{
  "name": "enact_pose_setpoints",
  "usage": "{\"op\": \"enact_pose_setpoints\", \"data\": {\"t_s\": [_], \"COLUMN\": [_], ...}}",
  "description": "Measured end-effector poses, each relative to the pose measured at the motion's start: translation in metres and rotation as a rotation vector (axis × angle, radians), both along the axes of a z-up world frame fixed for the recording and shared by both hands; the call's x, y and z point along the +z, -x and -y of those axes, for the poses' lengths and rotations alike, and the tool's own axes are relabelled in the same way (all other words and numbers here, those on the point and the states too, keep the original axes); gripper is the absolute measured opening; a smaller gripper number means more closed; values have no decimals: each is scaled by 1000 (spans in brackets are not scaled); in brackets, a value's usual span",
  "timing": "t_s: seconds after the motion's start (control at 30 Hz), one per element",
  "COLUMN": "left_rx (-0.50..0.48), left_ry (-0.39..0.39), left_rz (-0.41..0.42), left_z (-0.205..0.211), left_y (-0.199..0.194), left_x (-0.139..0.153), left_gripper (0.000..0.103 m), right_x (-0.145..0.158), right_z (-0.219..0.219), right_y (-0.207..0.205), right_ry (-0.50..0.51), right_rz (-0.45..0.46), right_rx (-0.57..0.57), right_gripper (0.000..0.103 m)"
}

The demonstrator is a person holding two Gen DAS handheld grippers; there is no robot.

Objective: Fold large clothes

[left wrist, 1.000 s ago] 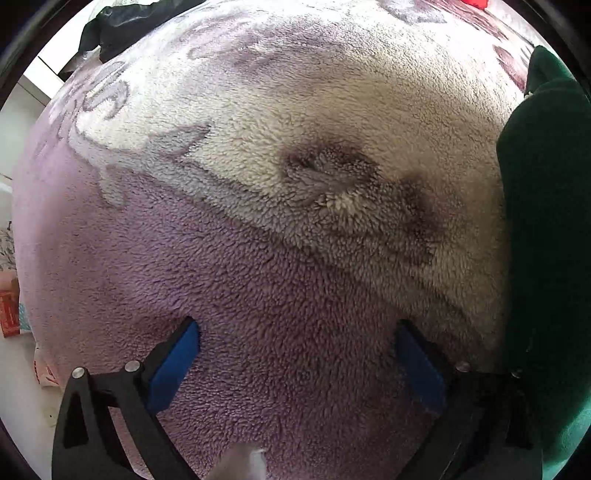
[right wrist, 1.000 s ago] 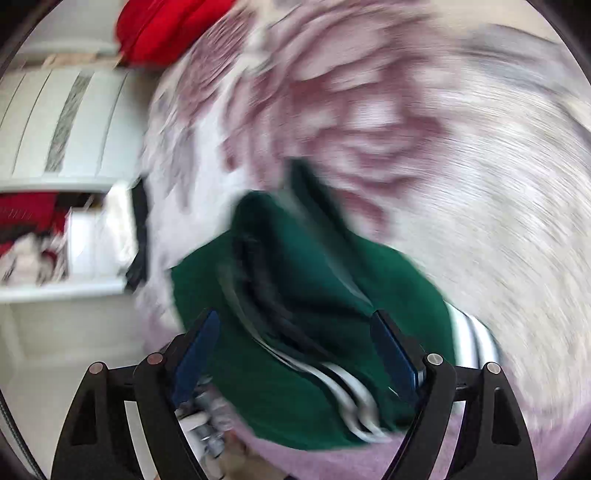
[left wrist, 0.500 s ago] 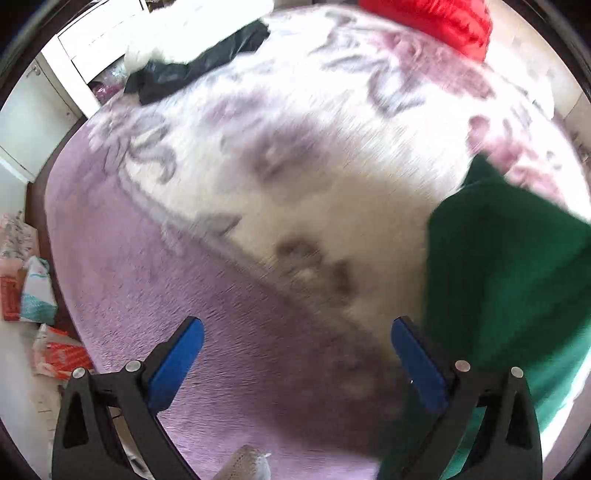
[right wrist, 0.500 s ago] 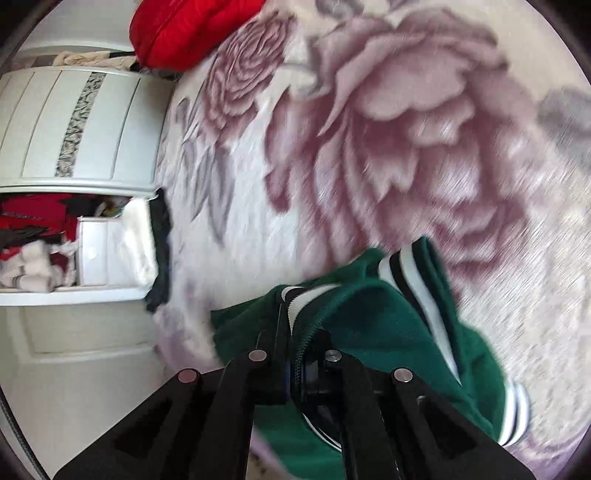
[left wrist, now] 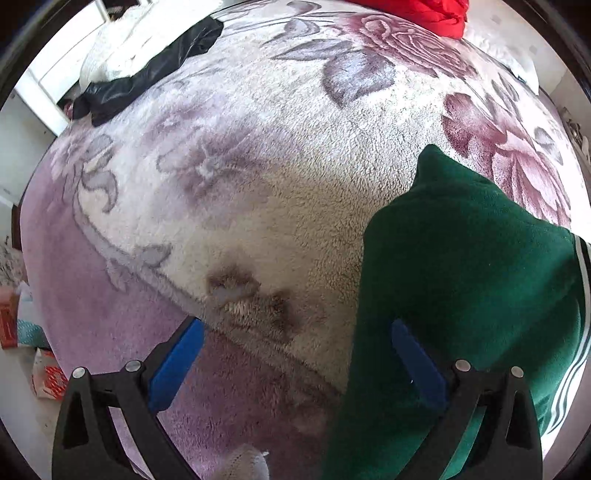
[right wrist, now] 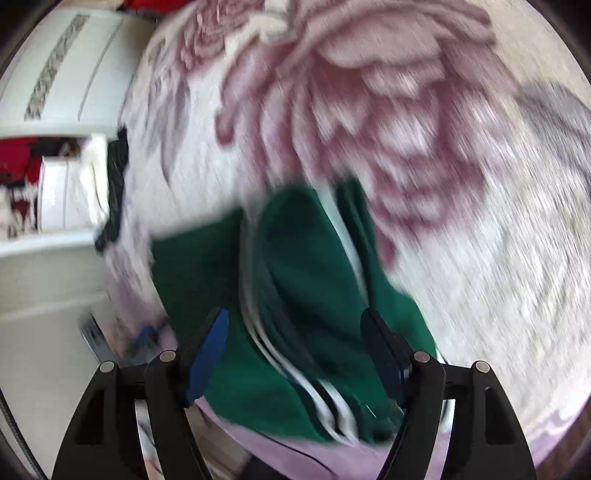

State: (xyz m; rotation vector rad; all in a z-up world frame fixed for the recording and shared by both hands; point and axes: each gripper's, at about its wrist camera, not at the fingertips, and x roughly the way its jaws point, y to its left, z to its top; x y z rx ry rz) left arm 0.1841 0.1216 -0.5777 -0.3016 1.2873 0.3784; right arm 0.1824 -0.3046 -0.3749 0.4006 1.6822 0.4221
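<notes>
A dark green garment (left wrist: 469,273) with white stripes lies bunched on a fleecy floral blanket (left wrist: 258,177). In the left wrist view it fills the right side. My left gripper (left wrist: 295,354) is open and empty above the blanket, its right finger over the garment's left edge. In the blurred right wrist view the garment (right wrist: 295,295) lies below my right gripper (right wrist: 295,350), which is open with the striped folds between its fingers, not pinched.
A black garment (left wrist: 147,74) and a white one lie at the blanket's far left. A red garment (left wrist: 424,14) lies at the far edge. White cabinets (right wrist: 55,92) stand left of the bed. Boxes lie on the floor (left wrist: 22,332).
My right gripper was shut on the green garment half a second ago and has opened, letting it go. My left gripper has lifted and drawn back, so more of the blanket shows.
</notes>
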Motion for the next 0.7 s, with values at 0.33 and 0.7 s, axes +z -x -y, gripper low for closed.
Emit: {"op": "enact_pose_setpoints", "data": {"t_s": [0.33, 0.7], "left_rx": [-33, -84], "left_ry": [-53, -49], "left_rz": [-33, -38], "left_z": [13, 36], "left_y": [13, 1], "left_x": [6, 20], "left_gripper": [103, 103], "right_x": [-48, -20], "right_z": [2, 83], "right_y": [79, 122], "right_ry": [-41, 52], "right_rz": [-62, -98], "right_rx": [3, -383], "right_gripper": [6, 2]}}
